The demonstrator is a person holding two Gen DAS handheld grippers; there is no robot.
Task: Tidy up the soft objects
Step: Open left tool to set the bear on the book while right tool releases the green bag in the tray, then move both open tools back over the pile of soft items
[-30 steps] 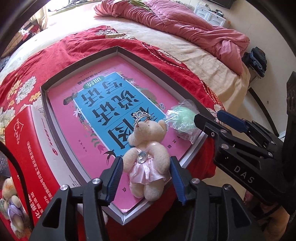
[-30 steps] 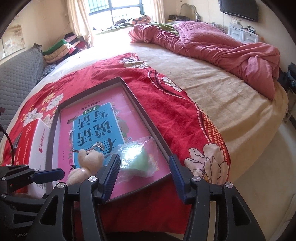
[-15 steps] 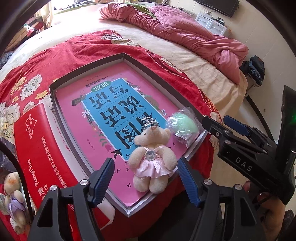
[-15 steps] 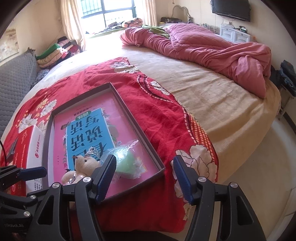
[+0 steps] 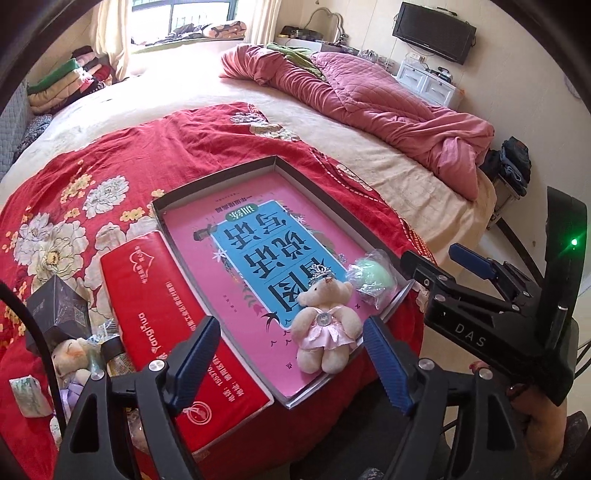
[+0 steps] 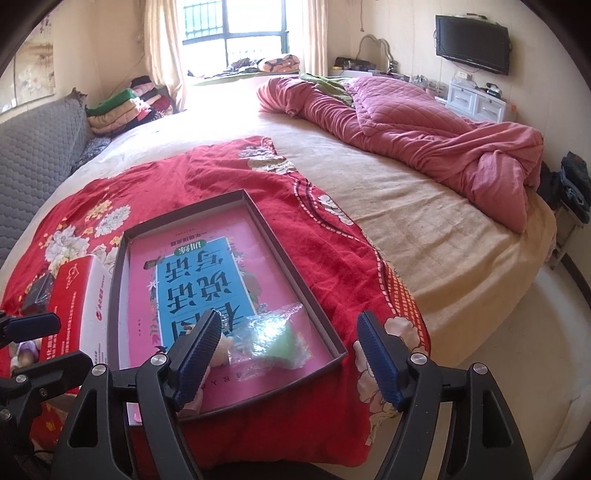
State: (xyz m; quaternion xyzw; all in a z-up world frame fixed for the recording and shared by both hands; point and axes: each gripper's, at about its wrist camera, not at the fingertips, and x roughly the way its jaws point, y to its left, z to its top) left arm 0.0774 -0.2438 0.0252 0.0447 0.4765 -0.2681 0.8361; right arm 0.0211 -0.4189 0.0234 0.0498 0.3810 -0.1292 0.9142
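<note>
Both grippers released and withdrawn from tray contents

The left gripper jaws are opening and now stand clear of the teddy bear, which sits smaller, right of centre. The right gripper jaws are opening; the wrapped green ball lies free between them, lower centre.

A bedroom in a home. A wide bed carries a rumpled pink quilt and a red floral blanket. Behind it, a curtained window, stacked folded clothes, a wall-mounted television above white drawers, and a grey sofa.
</note>
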